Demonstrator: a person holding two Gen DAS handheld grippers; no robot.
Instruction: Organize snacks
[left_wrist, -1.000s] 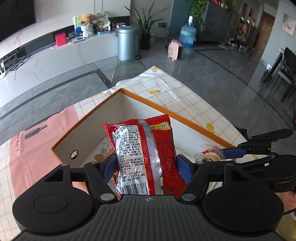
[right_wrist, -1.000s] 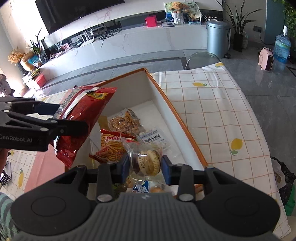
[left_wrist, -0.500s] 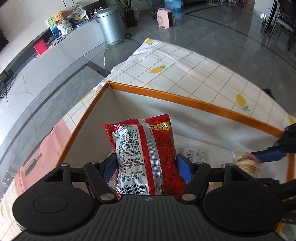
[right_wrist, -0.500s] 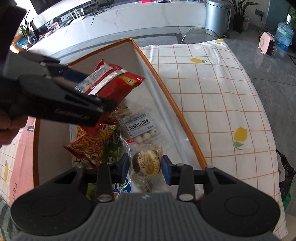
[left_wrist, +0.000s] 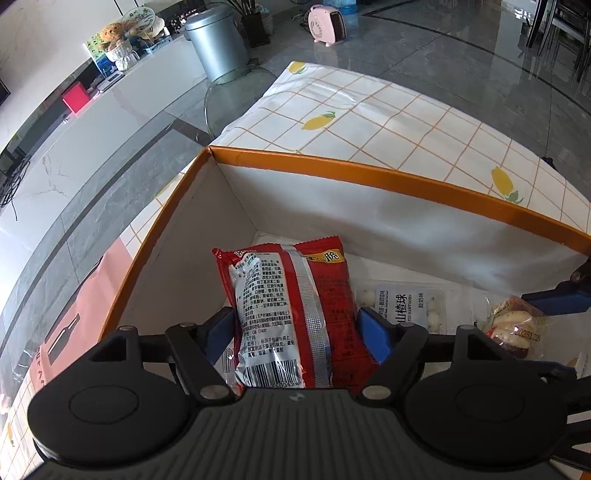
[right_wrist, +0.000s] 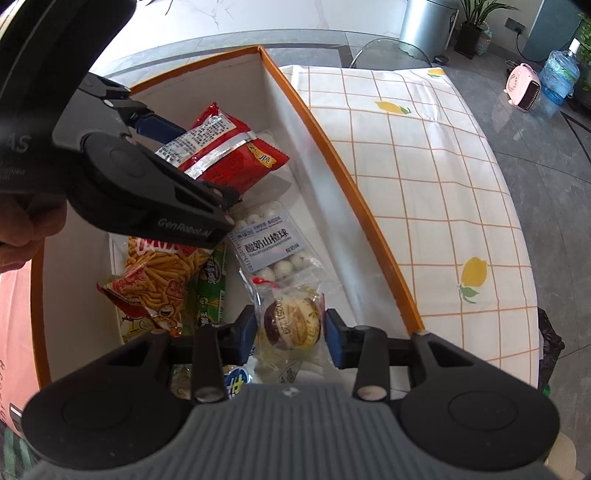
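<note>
Red snack bag (left_wrist: 291, 314) is sitting between my left gripper's (left_wrist: 295, 328) blue pads, low inside the orange-rimmed box (left_wrist: 369, 177); jaws have just been opening wider and I can't tell if the pads are gripping it. My right gripper (right_wrist: 290, 330) is clamping a clear-wrapped pastry (right_wrist: 291, 321) in the box, just beside the hawthorn-ball pack (right_wrist: 269, 243) and the fries-print bag (right_wrist: 159, 280). Box is resting on the lemon-print tablecloth (right_wrist: 424, 166).

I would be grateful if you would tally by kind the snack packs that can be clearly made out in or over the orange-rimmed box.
Red foil packs: 1
Yellow stick-snack bags: 1
Green packs: 1
Clear packs of white balls: 1
Clear-wrapped round pastries: 1
Total: 5; others lie partly hidden beneath.
</note>
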